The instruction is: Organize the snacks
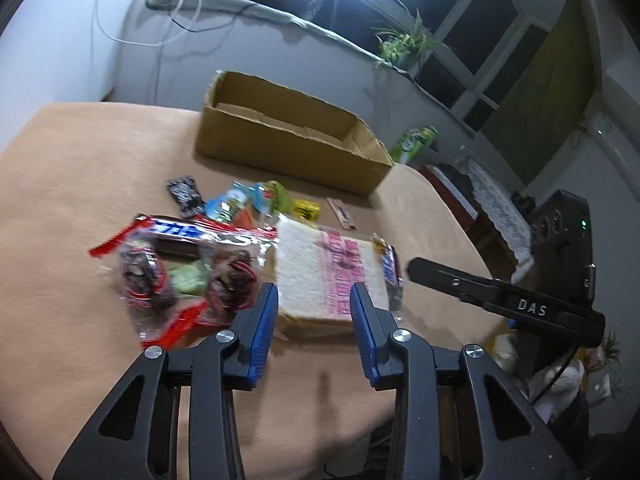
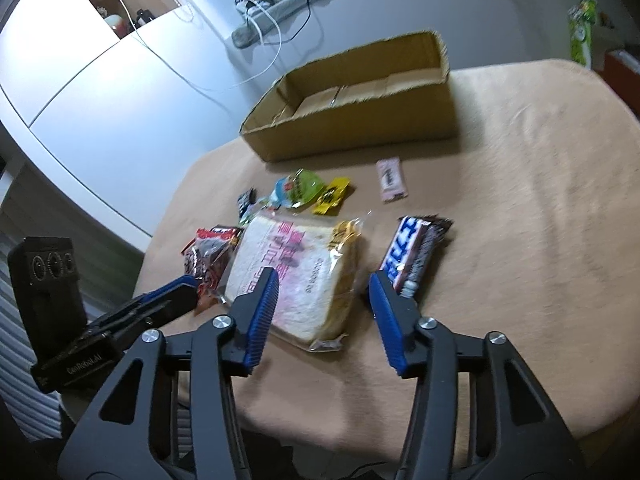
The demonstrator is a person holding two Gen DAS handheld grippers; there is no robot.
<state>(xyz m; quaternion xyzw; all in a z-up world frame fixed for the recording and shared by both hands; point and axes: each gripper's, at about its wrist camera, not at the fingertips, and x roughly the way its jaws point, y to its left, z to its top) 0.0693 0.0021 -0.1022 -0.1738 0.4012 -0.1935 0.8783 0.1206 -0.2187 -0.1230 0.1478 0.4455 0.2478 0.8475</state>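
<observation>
Snacks lie scattered on the tan-covered bench point(image 2: 520, 200), near side of an open, empty cardboard box point(image 2: 352, 120) that sits at the far edge.

I have both tools tilted down toward the pile. My left tool point(image 1: 314, 304) hangs over the near edge of the bread bag point(image 1: 324, 276), its blue pads point(image 1: 262, 332) parted with the bread showing in the gap; they press on nothing that I can see. To its left lies the clear pack point(image 1: 180, 276) with red trim and dark sweets inside. My right tool point(image 2: 324, 300) also stands parted: its left pad sits over the bread bag point(image 2: 296, 276), its right pad just beside the near end of the chocolate bar point(image 2: 416, 252). I see no grip there either, though the frame is blurred.

Each tool shows in the other's view: the right tool point(image 1: 440, 274) comes in from the right in the left camera, and the left tool point(image 2: 172, 296) from the left in the right camera.

Farther off, between bread and box, lie a green pouch point(image 2: 300, 186), a yellow packet point(image 2: 332, 196), a small dark packet point(image 2: 246, 200) and a pink bar point(image 2: 390, 180), the last set apart to the right.
</observation>
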